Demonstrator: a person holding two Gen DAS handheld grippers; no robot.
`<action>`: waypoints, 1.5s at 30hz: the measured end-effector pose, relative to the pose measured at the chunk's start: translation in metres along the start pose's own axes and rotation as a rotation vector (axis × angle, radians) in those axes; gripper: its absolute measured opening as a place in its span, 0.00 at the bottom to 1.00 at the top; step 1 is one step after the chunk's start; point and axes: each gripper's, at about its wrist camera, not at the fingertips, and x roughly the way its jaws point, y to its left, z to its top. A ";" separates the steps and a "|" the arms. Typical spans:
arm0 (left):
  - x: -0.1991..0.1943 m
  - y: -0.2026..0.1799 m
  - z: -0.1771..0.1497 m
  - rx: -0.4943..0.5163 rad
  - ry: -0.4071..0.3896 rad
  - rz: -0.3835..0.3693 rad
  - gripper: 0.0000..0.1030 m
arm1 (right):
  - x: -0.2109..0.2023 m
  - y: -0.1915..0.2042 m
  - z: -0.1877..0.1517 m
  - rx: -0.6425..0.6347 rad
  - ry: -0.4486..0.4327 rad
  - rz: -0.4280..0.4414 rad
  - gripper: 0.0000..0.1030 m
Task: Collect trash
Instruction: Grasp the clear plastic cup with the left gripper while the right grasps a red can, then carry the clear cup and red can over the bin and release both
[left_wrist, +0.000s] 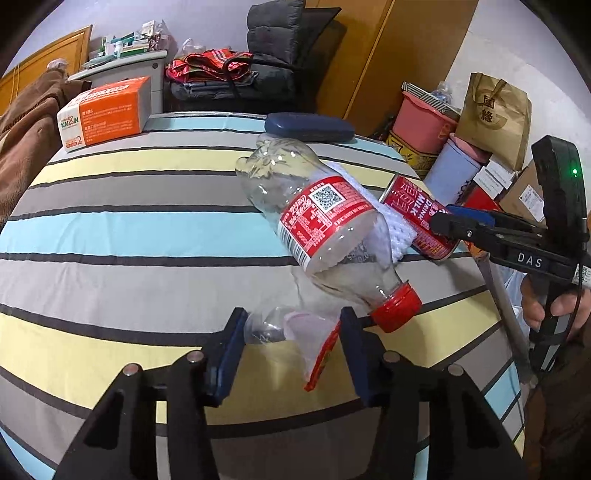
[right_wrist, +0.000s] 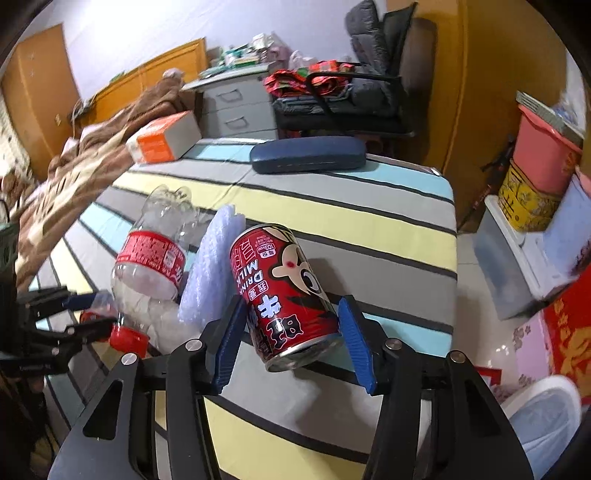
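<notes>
An empty clear plastic bottle (left_wrist: 325, 229) with a red label and red cap lies on the striped bedsheet (left_wrist: 129, 229); it also shows in the right wrist view (right_wrist: 151, 258). A crumpled clear wrapper with a red strip (left_wrist: 295, 332) lies between the open jaws of my left gripper (left_wrist: 291, 354). A red milk can (right_wrist: 284, 291) lies on its side between the open jaws of my right gripper (right_wrist: 291, 339); its left pad looks close to the can. The can also shows in the left wrist view (left_wrist: 417, 214). A white knitted cloth (right_wrist: 210, 266) lies between bottle and can.
A dark blue glasses case (right_wrist: 308, 154) and an orange tissue box (left_wrist: 107, 112) lie at the far end of the bed. A brown blanket (right_wrist: 74, 177) lies at the left. Boxes, a pink bin (left_wrist: 424, 122) and a paper bag (left_wrist: 495, 114) crowd the floor at the right.
</notes>
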 end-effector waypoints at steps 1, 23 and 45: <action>-0.001 0.000 0.000 -0.002 -0.001 -0.001 0.51 | 0.001 0.000 0.001 -0.015 0.004 -0.006 0.52; -0.008 -0.004 0.000 0.019 -0.020 0.028 0.51 | 0.018 0.022 0.013 -0.107 0.068 -0.072 0.57; -0.063 -0.090 -0.009 0.163 -0.134 -0.042 0.51 | -0.073 -0.004 -0.038 0.139 -0.126 -0.084 0.57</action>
